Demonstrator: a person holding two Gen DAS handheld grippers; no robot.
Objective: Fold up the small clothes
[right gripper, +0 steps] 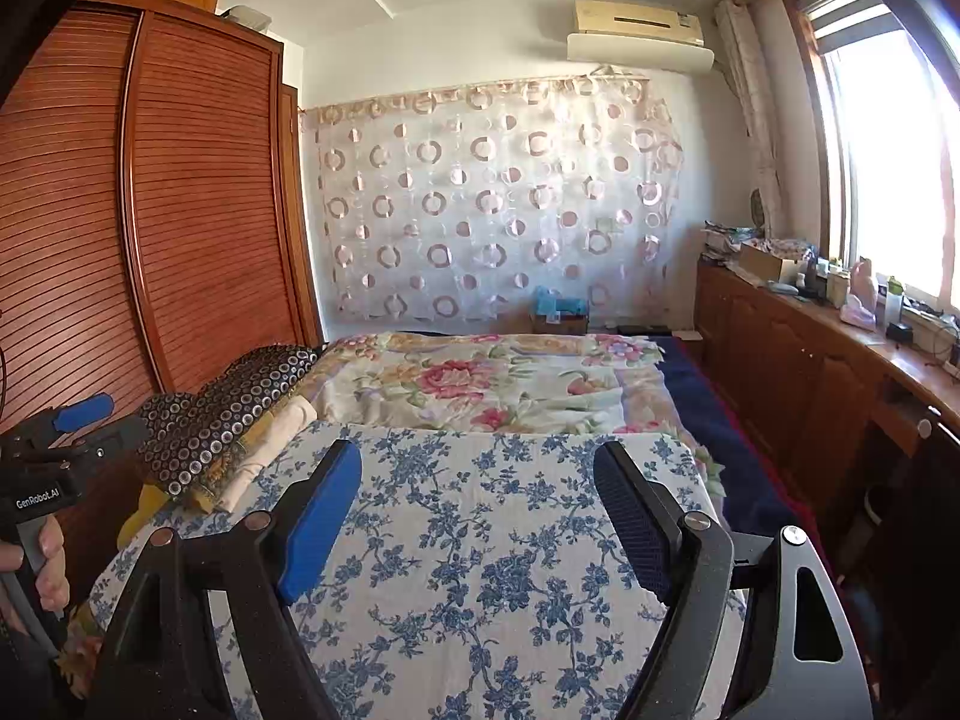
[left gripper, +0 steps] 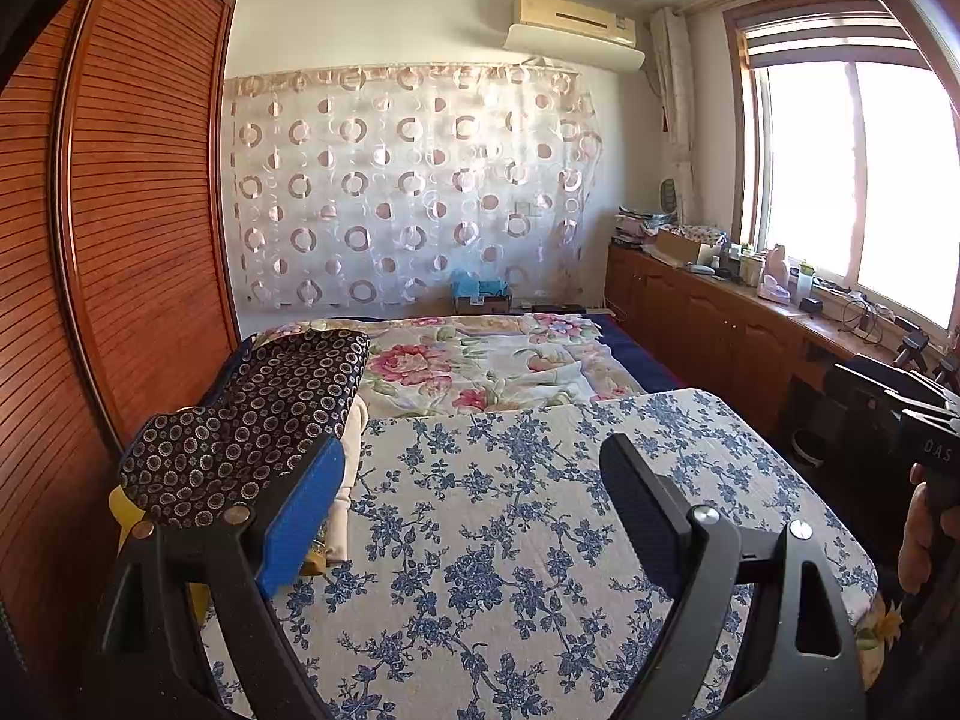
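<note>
Both the left hand-held gripper (left gripper: 474,510) and the right hand-held gripper (right gripper: 480,516) hang spread and empty over the blue-flowered tabletop (left gripper: 510,540). The pile of small clothes (left gripper: 252,420) lies at its left edge, dark circle-print piece on top: probably soft, light, limp, best pinched at a hem or corner.

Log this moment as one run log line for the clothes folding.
left tongs: open, empty | right tongs: open, empty | blue-flowered cloth: flat, bare | dark ring-patterned garment: on pile at left, untouched
</note>
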